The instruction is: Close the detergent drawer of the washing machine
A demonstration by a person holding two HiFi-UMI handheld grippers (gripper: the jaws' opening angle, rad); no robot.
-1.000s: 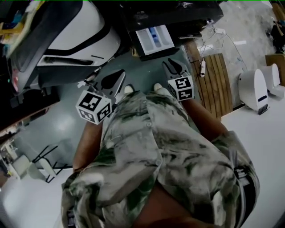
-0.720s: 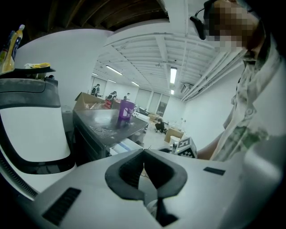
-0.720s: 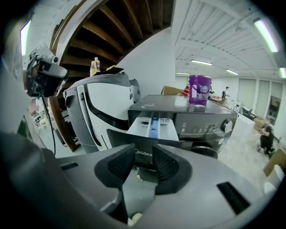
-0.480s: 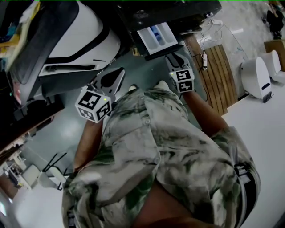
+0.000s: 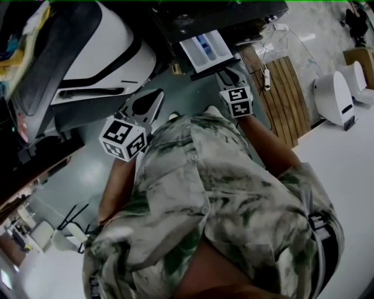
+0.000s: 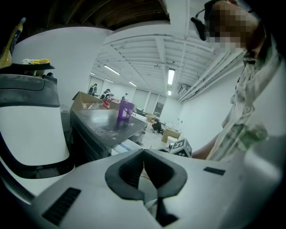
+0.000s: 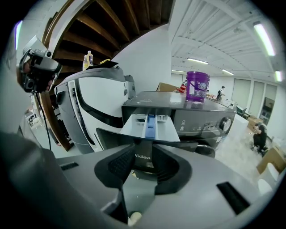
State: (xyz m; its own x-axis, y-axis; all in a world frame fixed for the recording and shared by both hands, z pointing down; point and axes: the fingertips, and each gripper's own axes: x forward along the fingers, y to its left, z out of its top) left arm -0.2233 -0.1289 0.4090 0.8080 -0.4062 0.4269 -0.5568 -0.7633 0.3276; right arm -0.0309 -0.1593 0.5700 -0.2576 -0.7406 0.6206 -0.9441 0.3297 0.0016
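The dark washing machine (image 5: 234, 14) stands at the top of the head view with its white detergent drawer (image 5: 204, 49) pulled out. My right gripper (image 5: 227, 75) points at the drawer's dark front panel, just short of it. In the right gripper view the drawer (image 7: 149, 125) shows straight ahead through the gap of the right gripper (image 7: 143, 150); its jaws are closing a little from wide, and nothing is pressed between them. My left gripper (image 5: 156, 96) hangs to the left of the machine, away from the drawer. Its pads meet at the tips in the left gripper view (image 6: 144, 152).
A large white and black appliance (image 5: 99, 52) stands close on the left. A purple bucket (image 7: 197, 86) sits on the washer's top. A wooden pallet (image 5: 283, 99) with cables lies to the right, and a white device (image 5: 333, 105) beyond it. The person's shoes (image 5: 213, 111) stand below the drawer.
My right gripper has moved up the head view, closer to the drawer's front. The left gripper has shifted only slightly.
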